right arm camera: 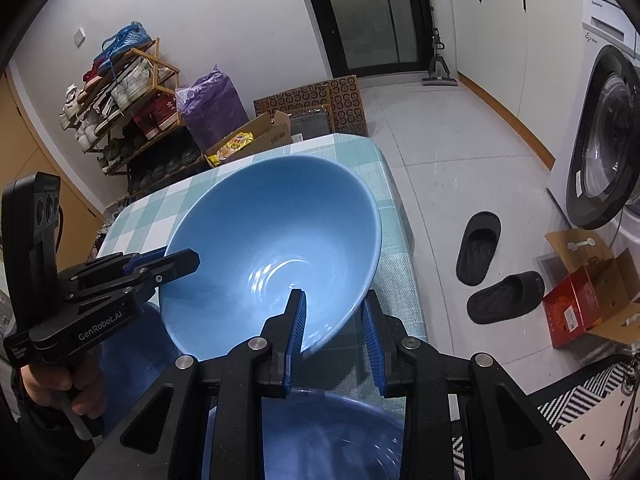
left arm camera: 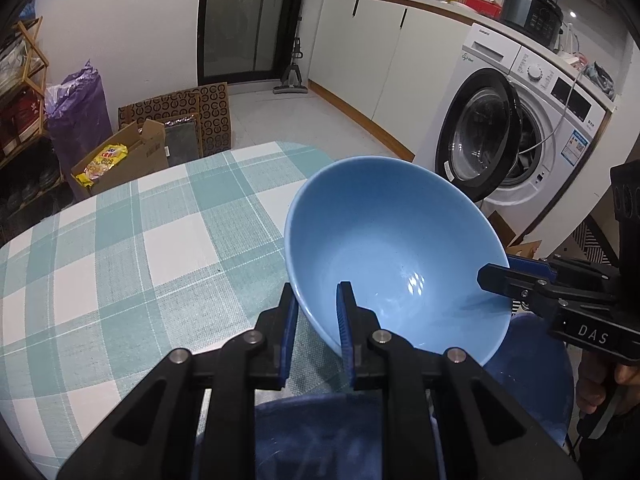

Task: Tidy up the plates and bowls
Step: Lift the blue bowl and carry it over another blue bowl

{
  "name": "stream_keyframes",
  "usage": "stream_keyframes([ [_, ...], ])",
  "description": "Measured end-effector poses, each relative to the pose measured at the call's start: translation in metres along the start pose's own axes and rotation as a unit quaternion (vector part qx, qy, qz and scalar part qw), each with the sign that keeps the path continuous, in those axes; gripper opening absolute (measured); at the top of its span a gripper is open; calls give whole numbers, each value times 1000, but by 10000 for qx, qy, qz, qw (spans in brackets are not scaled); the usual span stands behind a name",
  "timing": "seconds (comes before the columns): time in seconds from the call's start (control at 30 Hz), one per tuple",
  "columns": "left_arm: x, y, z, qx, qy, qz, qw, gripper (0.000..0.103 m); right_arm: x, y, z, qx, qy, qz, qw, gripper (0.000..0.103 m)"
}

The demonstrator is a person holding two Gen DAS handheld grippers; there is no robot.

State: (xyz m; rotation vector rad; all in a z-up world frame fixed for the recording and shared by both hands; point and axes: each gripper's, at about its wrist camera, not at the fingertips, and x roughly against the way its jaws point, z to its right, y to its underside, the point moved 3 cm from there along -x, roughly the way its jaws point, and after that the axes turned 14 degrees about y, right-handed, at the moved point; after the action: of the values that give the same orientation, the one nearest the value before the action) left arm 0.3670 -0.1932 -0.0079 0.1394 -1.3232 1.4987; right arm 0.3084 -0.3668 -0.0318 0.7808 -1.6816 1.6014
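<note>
Left gripper [left arm camera: 318, 308] clamped on near rim of light blue bowl [left arm camera: 384, 248], one finger inside, one outside. Bowl tilted, lifted off checked tablecloth [left arm camera: 120, 248], over dark blue bowl [left arm camera: 532, 364] at table's near edge. Right gripper [right arm camera: 334, 312] pinches the opposite rim the same way, jaws narrow on the bowl wall.

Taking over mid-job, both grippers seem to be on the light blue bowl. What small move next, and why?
Probably lower it straight down, both hands together. The left gripper and right gripper each clamp the rim of the light blue bowl, which hangs tilted above the dark blue bowl on the checked tablecloth. Levelling it as it descends should let it nest.
</note>
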Motion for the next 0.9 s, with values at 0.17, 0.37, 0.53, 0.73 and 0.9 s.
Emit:
stream_keyframes([
  [0.17, 13, -3, 9, -66, 21, 125, 9999, 17, 19, 0, 3, 4, 12, 148, 9999, 29],
  [0.37, 31, -5, 19, -142, 32, 295, 9995, 17, 44, 0, 4, -1, 16, 359, 9994, 29],
  [0.53, 47, -3, 26, -204, 8, 400, 9990, 17, 66, 4, 1, 33, 12, 507, 9987, 29],
  [0.73, 69, 4, 33, -250, -27, 534, 9983, 17, 89, 10, -4, 82, -21, 664, 9978, 29],
  [0.9, 87, 14, 38, -277, -78, 638, 9975, 17, 110, 18, -14, 151, -57, 804, 9966, 29],
])
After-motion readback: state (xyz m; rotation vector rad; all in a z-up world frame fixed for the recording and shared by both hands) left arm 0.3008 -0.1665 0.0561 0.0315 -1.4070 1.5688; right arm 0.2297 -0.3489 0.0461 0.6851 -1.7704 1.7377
